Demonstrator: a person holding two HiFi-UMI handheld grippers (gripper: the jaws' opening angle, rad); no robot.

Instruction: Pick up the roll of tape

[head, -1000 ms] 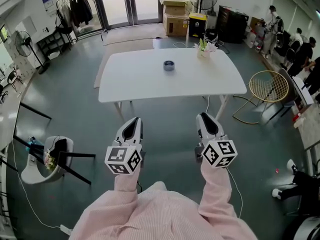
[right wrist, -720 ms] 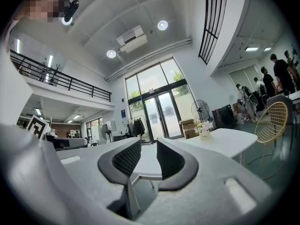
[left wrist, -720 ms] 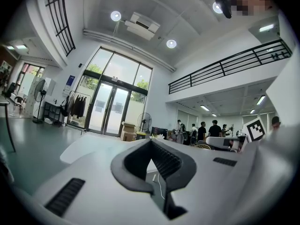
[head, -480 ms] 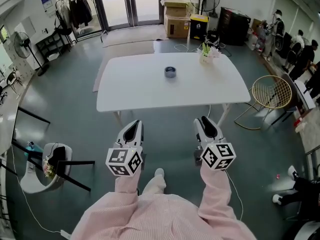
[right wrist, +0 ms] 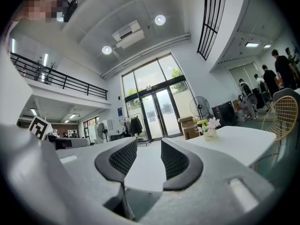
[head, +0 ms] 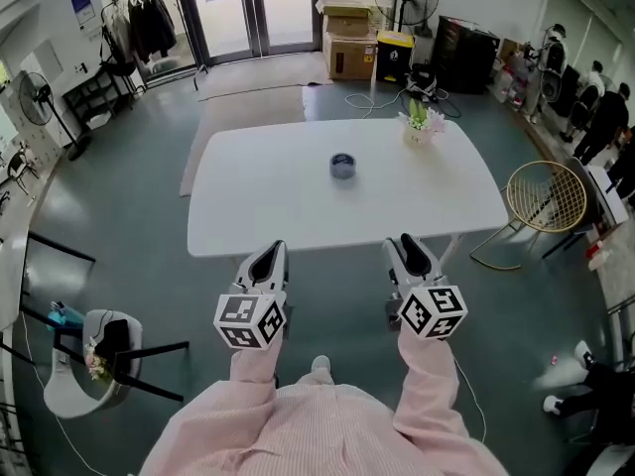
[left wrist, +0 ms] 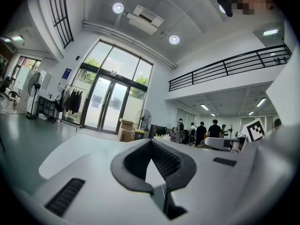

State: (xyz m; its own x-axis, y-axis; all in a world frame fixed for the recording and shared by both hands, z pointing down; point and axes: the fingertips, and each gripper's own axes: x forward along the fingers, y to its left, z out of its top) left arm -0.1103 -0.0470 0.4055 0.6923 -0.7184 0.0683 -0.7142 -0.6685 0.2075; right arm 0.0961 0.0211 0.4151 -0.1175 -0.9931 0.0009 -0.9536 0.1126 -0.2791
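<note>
Tape: lying mid-table, at 12 o'clock from both grippers, well apart from them. Left gripper: hovering at near table edge, jaws meeting at tips, holding nothing. Right gripper: hovering alongside, jaws opening wide, nothing between. Flowers: standing at 2 o'clock of tape.

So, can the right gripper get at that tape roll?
Probably not yet: the right gripper, jaws opening and empty, is at the near edge of the table; the roll of tape sits mid-table. Nothing blocks the way.
</note>
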